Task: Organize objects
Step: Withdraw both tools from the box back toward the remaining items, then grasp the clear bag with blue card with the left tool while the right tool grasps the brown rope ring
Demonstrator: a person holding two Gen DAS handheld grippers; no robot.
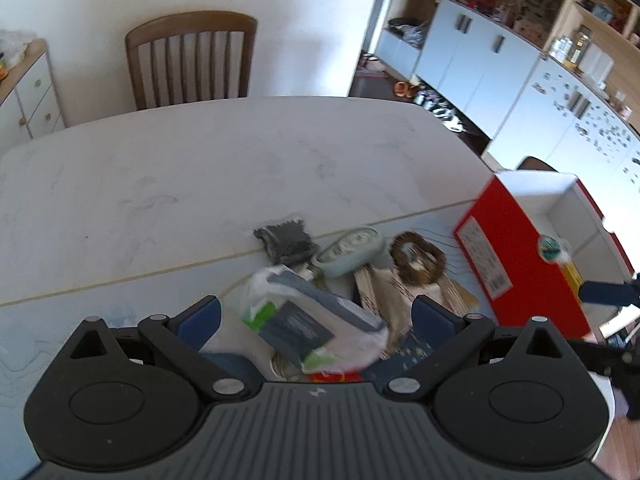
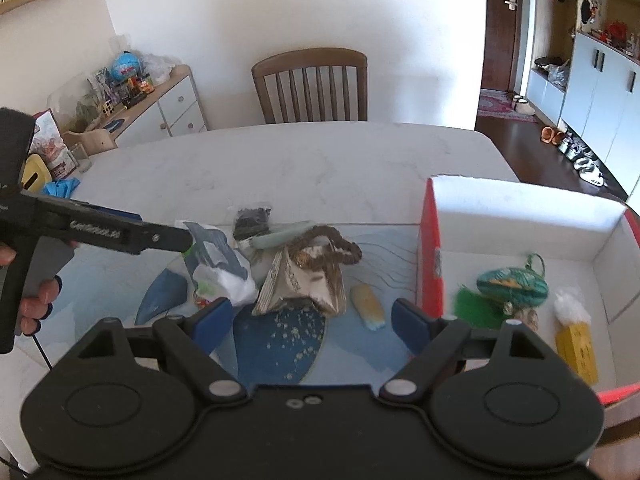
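A pile lies on the blue mat (image 2: pixel 280 344): a clear plastic bag (image 1: pixel 312 320) of blue and green items, a folded fan (image 2: pixel 304 280), a brown beaded ring (image 1: pixel 416 256), a pale green oval case (image 1: pixel 348 250), a dark grey bundle (image 1: pixel 286 240) and a yellow corn-shaped piece (image 2: pixel 368 306). My left gripper (image 1: pixel 316 314) hangs open over the plastic bag (image 2: pixel 220 268), its pads apart from it. My right gripper (image 2: pixel 312 322) is open above the mat, near the fan. The red box (image 2: pixel 430 248) at the right holds a green ornament (image 2: pixel 512 284) and a yellow carton (image 2: pixel 576 348).
The white marble table (image 2: pixel 320 160) stretches behind the pile, with a wooden chair (image 2: pixel 310 84) at its far side. A person's hand (image 2: pixel 36 300) holds the left gripper (image 2: pixel 186 240) at the left. A sideboard (image 2: pixel 176 104) with clutter stands at the back left.
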